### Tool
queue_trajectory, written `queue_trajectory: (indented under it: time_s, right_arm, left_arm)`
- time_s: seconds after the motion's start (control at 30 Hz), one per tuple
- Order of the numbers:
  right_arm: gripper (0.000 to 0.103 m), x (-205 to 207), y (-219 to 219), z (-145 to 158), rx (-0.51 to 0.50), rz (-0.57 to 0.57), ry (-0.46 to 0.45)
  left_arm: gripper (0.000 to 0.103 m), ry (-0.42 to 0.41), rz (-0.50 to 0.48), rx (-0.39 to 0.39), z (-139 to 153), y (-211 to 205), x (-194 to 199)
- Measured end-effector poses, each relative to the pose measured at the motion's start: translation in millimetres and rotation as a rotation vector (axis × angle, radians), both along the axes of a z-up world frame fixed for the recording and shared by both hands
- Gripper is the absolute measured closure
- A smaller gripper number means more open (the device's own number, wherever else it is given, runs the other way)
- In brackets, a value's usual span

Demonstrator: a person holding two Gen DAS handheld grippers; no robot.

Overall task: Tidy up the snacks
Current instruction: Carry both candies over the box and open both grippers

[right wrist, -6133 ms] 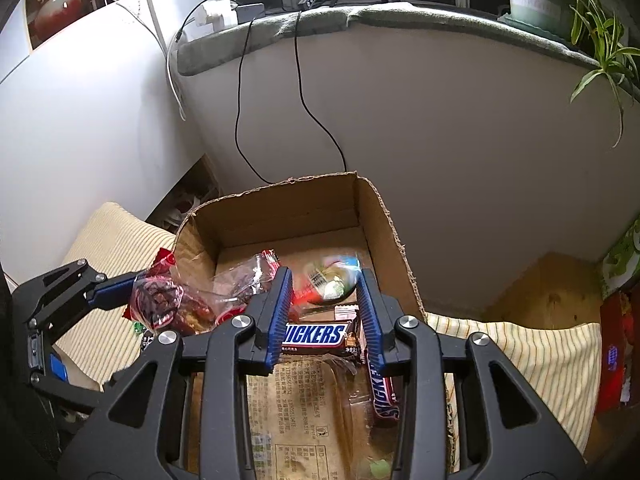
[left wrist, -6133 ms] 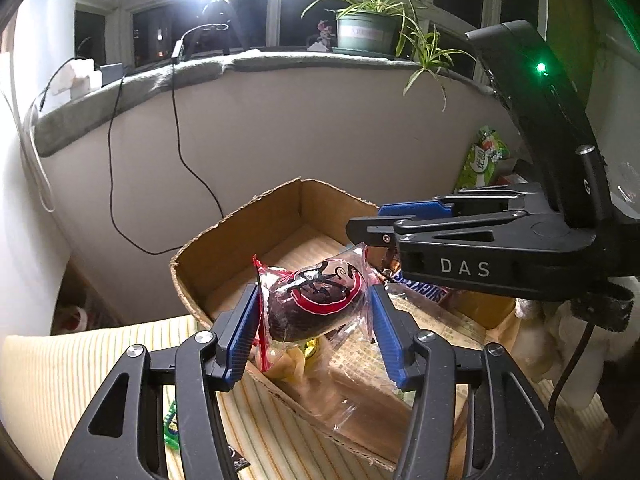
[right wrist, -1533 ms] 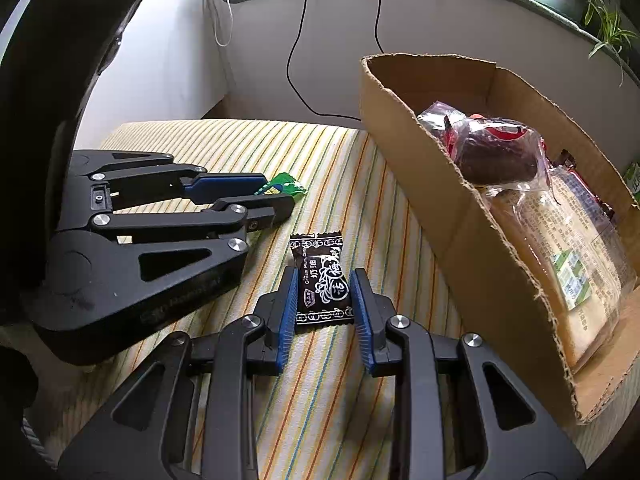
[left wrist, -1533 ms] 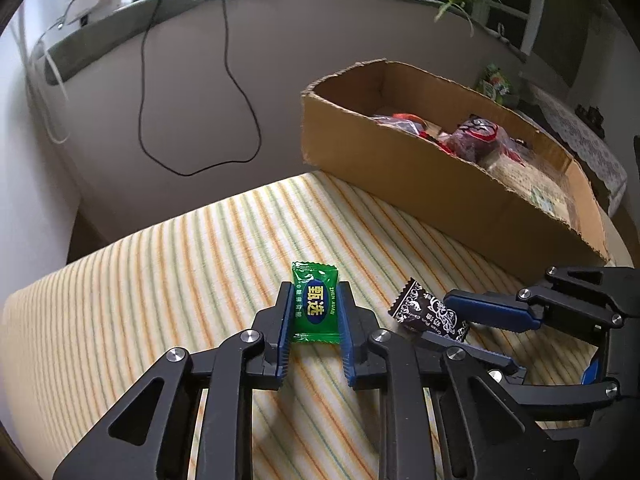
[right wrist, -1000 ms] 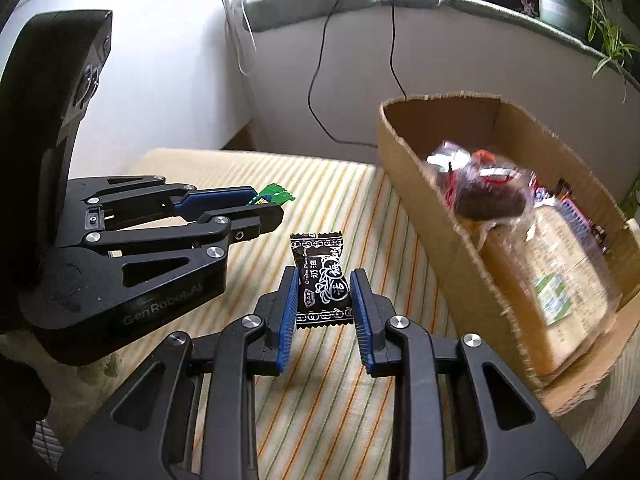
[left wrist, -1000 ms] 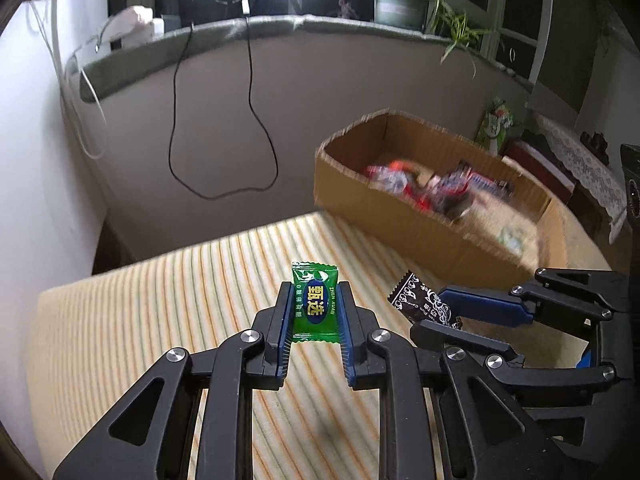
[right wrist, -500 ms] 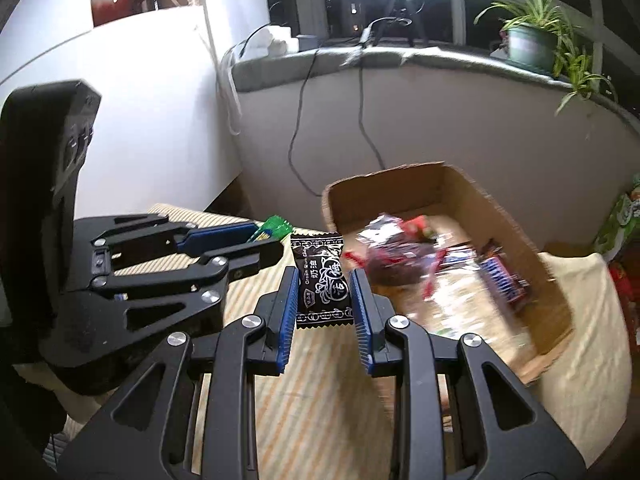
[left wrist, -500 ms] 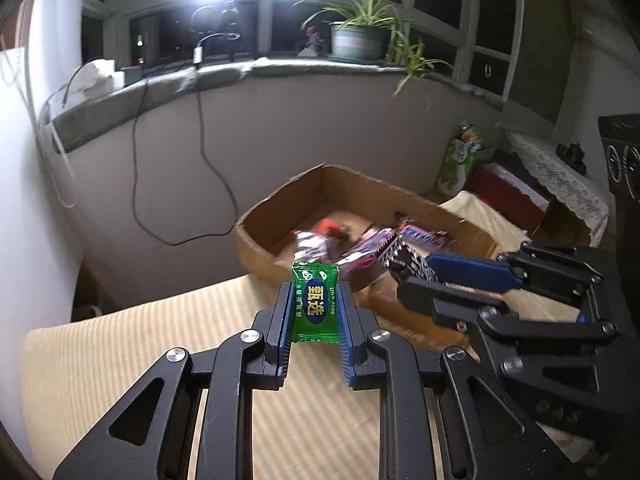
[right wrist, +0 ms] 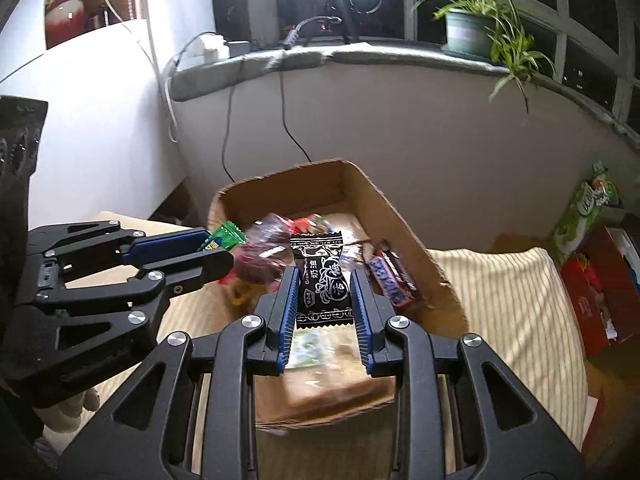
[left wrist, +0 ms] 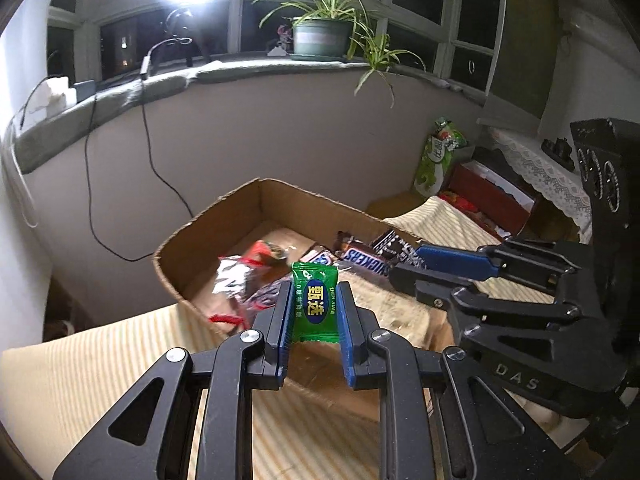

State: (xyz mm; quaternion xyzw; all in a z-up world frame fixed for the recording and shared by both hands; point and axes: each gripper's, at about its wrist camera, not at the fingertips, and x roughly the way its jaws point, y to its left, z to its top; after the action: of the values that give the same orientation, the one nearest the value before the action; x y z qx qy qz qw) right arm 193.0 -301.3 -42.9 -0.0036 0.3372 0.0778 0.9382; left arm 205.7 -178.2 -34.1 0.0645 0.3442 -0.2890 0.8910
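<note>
Two handheld grippers hover side by side above an open cardboard box [left wrist: 224, 216] of snacks, each carrying a wrapped sweet. The left gripper [left wrist: 314, 312] is closed on a green candy [left wrist: 314, 304] with a blue oval label, held upright between its blue pads over the near wall of the box. The right gripper [right wrist: 324, 300] is clamped on a black candy [right wrist: 322, 278] printed with white characters, likewise upright and raised above the middle of the box. In the left wrist view the right gripper reaches in from the right, its black candy poking out near a Snickers bar [left wrist: 366, 262] that lies along the far side of the box. Inside the box are a clear packet [left wrist: 240, 280] with red trim toward the left wall and a flat pale bag [right wrist: 316, 344] on the floor, blurred in the right wrist view. The box sits on a striped cloth [left wrist: 92, 364] covering the surface below. Behind it rises a curved grey wall with a dangling black cable [left wrist: 148, 148], and a potted plant [left wrist: 320, 32] stands on the sill under a glaring lamp.
</note>
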Motion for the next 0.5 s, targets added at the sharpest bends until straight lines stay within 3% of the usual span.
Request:
queue_trajectory:
  time_s: [0.23, 0.33, 0.5]
  right_arm:
    - [0.075, 2.8, -15.6, -9.3, 0.015, -0.020, 0.021]
    - [0.075, 3.8, -21.8, -10.0, 0.030, -0.028, 0.025]
    - [0.050, -0.9, -25.3, -7.7, 0.034, -0.042, 0.011]
  left_arm:
    - [0.080, -0.006, 0.014, 0.007, -0.5, -9.8, 1.7]
    - [0.074, -0.006, 0.019, 0.011, -1.0, -9.9, 2.5]
    - [0.073, -0.011, 0.032, 0.011, 1.2, -6.8, 0.2]
